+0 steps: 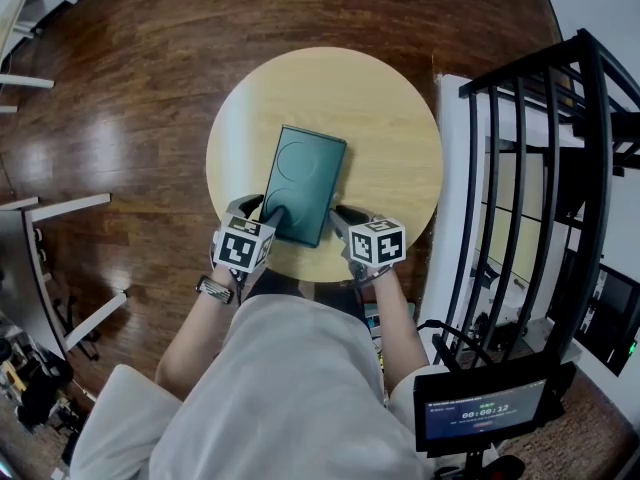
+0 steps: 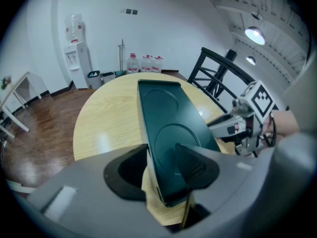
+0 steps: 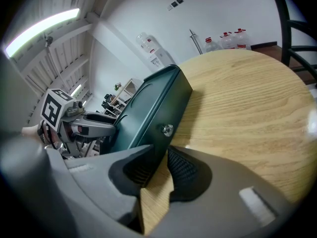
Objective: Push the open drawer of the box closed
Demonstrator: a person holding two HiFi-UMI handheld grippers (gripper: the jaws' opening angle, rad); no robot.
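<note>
Found at the middle of a round wooden table [image 1: 390, 118]: a dark green box [image 1: 305, 178], flat on its broad face, long axis running away from the person, slightly askew to the near edge; two circles pressed into the lid. Noted on one dark side face, in the right gripper view, a small silver stud [image 3: 167, 129]. Not possible to tell from any view how far the drawer stands out.

Left gripper [image 1: 258, 209] at the box's near left corner; jaws apart, one beside the box's left side, the other over the lid, the corner itself between them. Not clamped; whether the pads press on the box cannot be told.

Right gripper [image 1: 340, 216] at the near right corner; jaws apart by a narrow gap, the box's lower corner edge entering that gap, bare table wood showing below it. Nothing clamped here either.

Both grippers over the table's near edge, with the box's near end between them. Marker cubes on the person's side, left [image 1: 243, 246] and right [image 1: 378, 240]; watch [image 1: 213, 288] on the left wrist.

Surroundings: dark wood floor [image 1: 120, 98]; black railing [image 1: 530, 168] right of the table; water bottles [image 2: 146, 63] against the far white wall, dispenser [image 2: 77, 53] to their left; small screen [image 1: 485, 408] at the head view's lower right.
</note>
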